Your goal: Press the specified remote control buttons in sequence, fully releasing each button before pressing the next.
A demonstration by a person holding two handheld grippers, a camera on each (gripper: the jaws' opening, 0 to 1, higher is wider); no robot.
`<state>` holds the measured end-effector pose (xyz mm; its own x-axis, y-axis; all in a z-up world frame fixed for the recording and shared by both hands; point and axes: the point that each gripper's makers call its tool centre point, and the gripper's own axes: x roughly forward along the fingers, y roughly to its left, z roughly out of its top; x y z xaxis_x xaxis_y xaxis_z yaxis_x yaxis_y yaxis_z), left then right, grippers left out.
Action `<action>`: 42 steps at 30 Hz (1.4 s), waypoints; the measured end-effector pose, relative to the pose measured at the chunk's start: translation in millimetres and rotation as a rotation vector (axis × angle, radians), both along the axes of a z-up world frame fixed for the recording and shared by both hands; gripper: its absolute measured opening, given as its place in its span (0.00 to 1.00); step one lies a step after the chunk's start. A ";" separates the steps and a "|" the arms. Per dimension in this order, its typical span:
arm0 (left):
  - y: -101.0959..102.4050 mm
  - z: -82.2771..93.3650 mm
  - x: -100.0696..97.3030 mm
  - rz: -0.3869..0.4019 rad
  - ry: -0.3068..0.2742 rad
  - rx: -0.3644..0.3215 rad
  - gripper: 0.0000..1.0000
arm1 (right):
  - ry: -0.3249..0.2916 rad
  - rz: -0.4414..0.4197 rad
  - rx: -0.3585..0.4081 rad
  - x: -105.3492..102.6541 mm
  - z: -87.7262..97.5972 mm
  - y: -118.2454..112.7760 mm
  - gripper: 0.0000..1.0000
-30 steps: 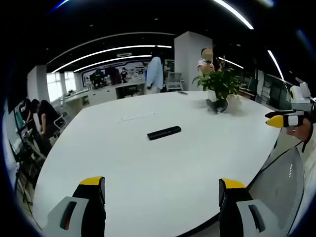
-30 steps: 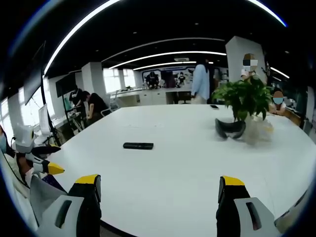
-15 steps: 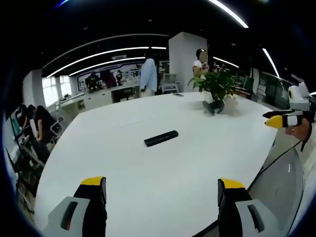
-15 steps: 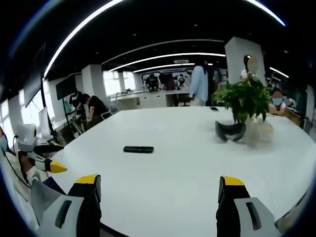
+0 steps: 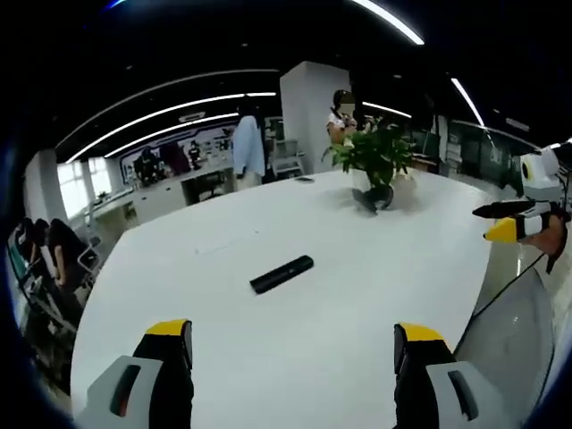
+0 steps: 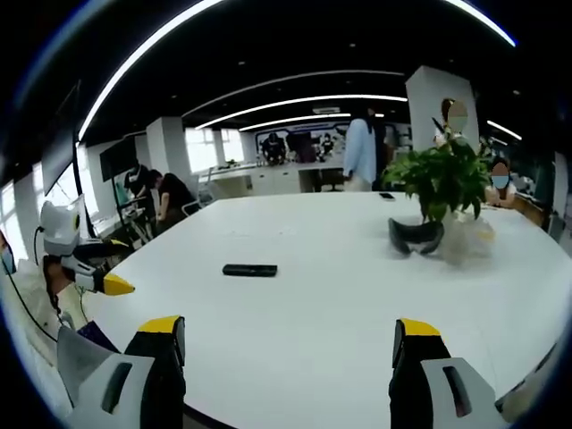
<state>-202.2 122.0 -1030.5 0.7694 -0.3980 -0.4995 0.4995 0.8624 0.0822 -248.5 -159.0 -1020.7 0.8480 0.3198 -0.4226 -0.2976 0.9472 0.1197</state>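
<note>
No button looks pressed yet: both the left gripper (image 5: 290, 344) and right gripper (image 6: 288, 340) are wide open and empty, and the black remote control (image 5: 281, 273) lies on the white tabletop (image 5: 375, 268) well ahead of them, untouched.

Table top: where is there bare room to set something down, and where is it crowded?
Bare white table lies between the open grippers and the remote control, and beyond the remote toward the far edge. The crowded corner is by the potted plant, with a dark object at its base.

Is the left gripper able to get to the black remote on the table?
Probably yes. The remote lies alone on the white table, with bare tabletop between it and the open left gripper; nothing blocks the way.
</note>
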 end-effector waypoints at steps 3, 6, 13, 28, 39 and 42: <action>0.9 2.5 7.5 -0.008 -0.001 -0.001 0.97 | -0.005 -0.014 0.005 1.3 2.4 -1.7 0.96; 2.2 4.6 15.0 -0.013 -0.003 0.001 0.97 | -0.007 -0.016 0.010 2.9 3.3 -0.9 0.96; -0.5 10.0 36.1 -0.044 -0.012 0.004 0.97 | 0.002 -0.024 0.004 5.1 2.6 -2.1 0.96; -18.9 6.1 76.8 -0.121 -0.009 0.015 0.94 | 0.038 -0.047 -0.018 10.7 -4.5 -6.8 0.95; -25.7 -1.1 109.6 -0.164 0.008 0.054 0.90 | 0.054 -0.074 -0.002 21.8 -11.6 -12.7 0.96; -27.9 -2.1 122.2 -0.177 0.015 0.062 0.89 | 0.062 -0.072 0.001 26.3 -14.5 -12.0 0.96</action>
